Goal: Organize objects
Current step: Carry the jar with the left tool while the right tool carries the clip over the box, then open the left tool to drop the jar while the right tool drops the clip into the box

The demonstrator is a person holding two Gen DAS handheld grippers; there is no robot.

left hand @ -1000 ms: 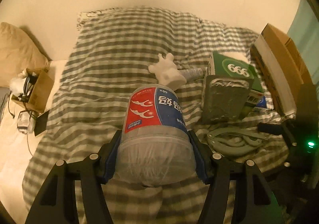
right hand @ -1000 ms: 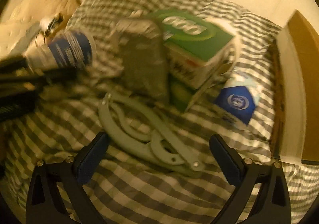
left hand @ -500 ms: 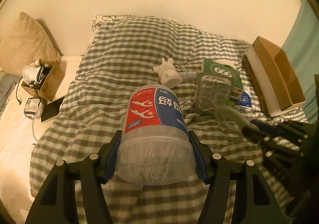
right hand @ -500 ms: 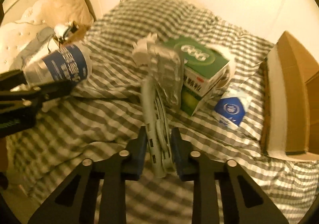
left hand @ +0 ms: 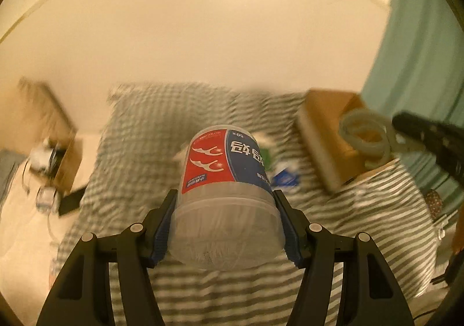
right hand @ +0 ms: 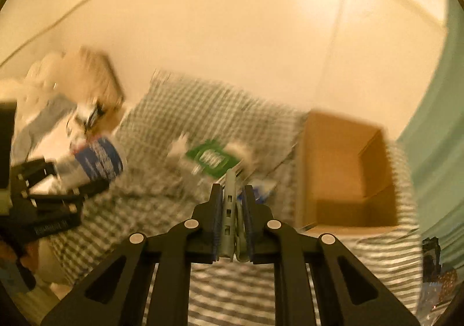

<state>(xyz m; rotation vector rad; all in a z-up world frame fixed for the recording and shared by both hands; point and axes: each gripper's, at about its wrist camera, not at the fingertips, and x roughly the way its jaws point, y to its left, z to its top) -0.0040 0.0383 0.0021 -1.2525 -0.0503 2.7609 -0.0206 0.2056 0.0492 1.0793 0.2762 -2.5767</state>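
Floss-pick jar point(left hand: 226, 189), red and blue labelled, sat clamped between the left gripper's point(left hand: 226, 224) blue pads, above the striped bedding point(left hand: 139, 134). Right gripper point(right hand: 232, 220) pinched a pale green hanger point(right hand: 229, 204) edge-on; ahead and to its right lay an open cardboard box point(right hand: 345, 169). Green carton point(right hand: 211, 159) lay blurred just beyond its fingertips.

cream wall point(left hand: 203, 35) | teal curtain point(left hand: 429, 50) (right) | checked bedspread point(left hand: 139, 134)

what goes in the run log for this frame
left claw: shut on floss-pick jar | right claw: shut on grey hanger | cardboard box: open, ahead
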